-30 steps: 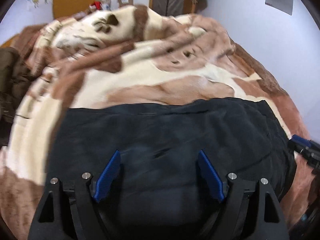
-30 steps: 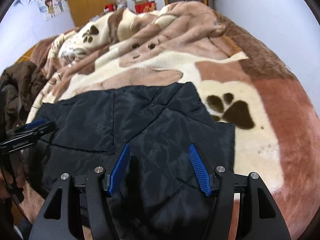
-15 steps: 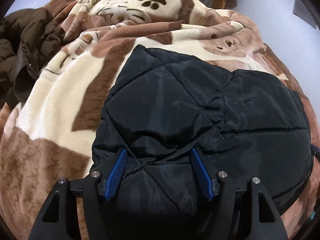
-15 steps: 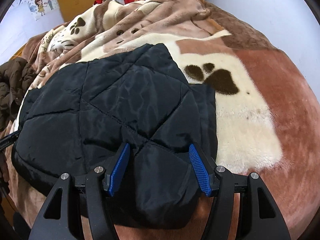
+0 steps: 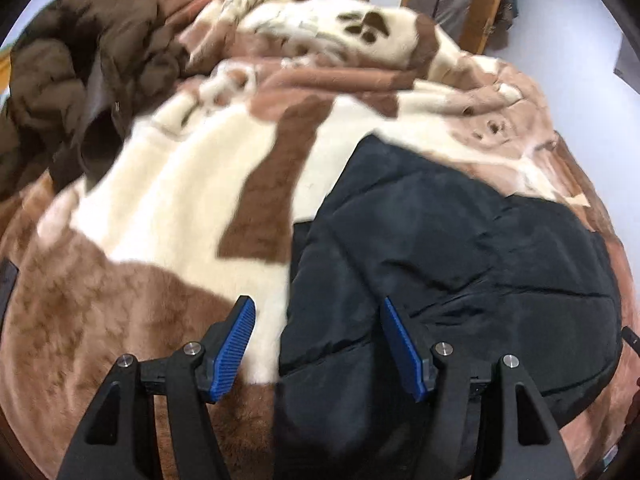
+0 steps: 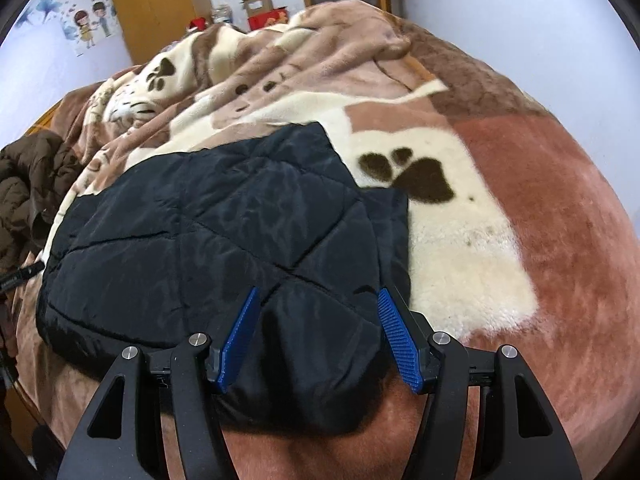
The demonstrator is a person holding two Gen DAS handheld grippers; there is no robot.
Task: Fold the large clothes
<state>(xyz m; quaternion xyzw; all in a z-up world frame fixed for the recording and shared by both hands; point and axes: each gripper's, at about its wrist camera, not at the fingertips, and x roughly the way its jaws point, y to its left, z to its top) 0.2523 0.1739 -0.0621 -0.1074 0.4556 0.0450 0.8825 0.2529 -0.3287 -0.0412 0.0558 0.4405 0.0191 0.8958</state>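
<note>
Black jacket lay folded flat on the blanket covering the bed, near the front edge, quilted side up. Seen a second before as a wide dark spread filling the left view; by this moment sat at the right of that view, with bare cream and brown blanket at the left. Left gripper had shifted sideways to straddle the jacket's left edge: right pad over black cloth, left pad over blanket. Jaws narrower than a second before, spread apart, pinching nothing visible. Right gripper hovered spread over the near right corner of the jacket, opening unchanged, no cloth clamped; jacket lay lower and flatter in that view than before. Brown coat heaped at the far left of the bed, now larger in the left view. Left view blurred throughout. Jacket's near hem hidden behind both grippers' bodies; contact of the pads with cloth impossible to tell.
</note>
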